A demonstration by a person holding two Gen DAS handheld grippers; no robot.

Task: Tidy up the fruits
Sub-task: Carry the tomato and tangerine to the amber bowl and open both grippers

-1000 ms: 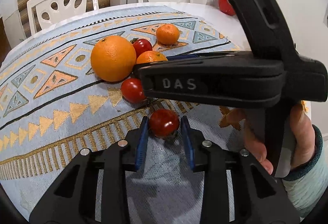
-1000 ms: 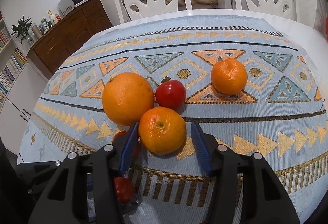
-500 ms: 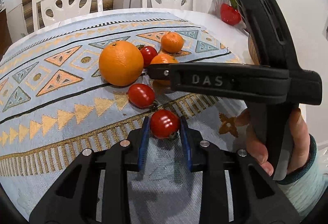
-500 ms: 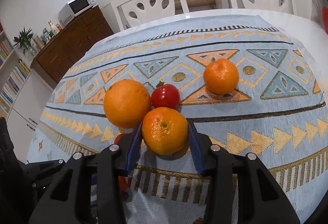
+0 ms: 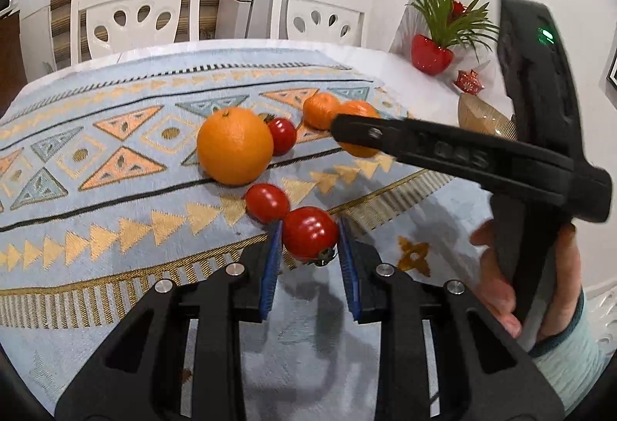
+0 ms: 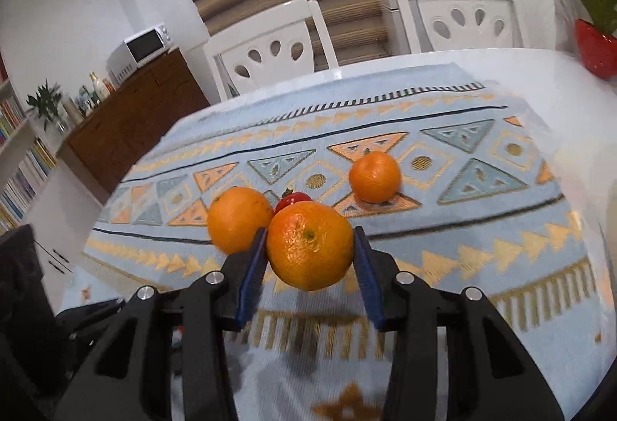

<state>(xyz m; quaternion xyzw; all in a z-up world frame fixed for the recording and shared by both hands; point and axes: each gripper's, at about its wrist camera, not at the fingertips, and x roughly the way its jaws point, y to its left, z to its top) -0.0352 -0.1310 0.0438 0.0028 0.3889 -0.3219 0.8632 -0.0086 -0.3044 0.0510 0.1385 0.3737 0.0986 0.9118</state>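
1. Left gripper: blue pads clamp a red tomato, held over the tablecloth near its front edge.
2. Second tomato: just left of the held one, on the cloth.
3. Large orange: behind it.
4. Right gripper: pads pinch a mandarin, raised above the cloth.
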